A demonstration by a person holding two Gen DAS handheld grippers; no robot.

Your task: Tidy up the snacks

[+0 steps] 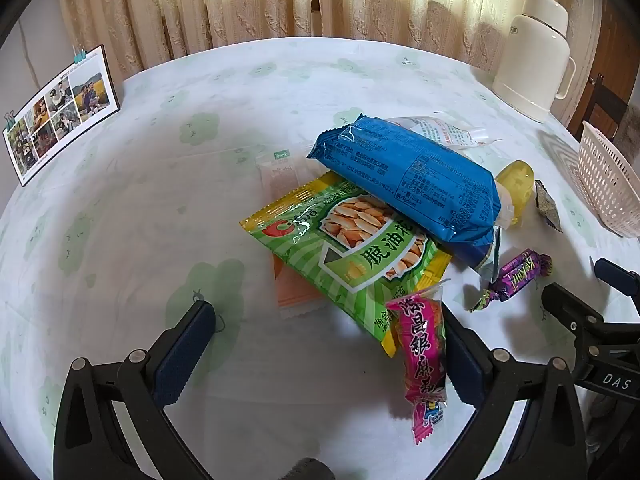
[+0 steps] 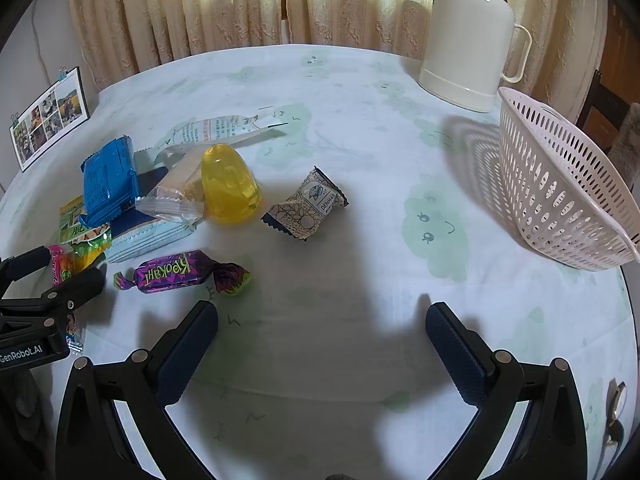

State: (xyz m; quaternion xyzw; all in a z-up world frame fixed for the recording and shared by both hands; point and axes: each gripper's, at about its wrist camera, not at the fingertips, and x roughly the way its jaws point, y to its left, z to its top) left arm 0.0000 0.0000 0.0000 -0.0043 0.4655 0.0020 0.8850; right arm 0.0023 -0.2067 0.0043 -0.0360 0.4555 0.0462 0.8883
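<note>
Left gripper [image 1: 324, 354] spread wide, low over the table, pink candy stick [image 1: 422, 356] lying just inside its right pad, probably the pick target, though contact is hard to judge. Right gripper [image 2: 322, 354] also wide, holding nothing, parked over bare cloth between the snack pile [image 2: 120, 196] and basket [image 2: 560, 184]. Basket sits well right of the snacks, looks like the drop-off.
</note>
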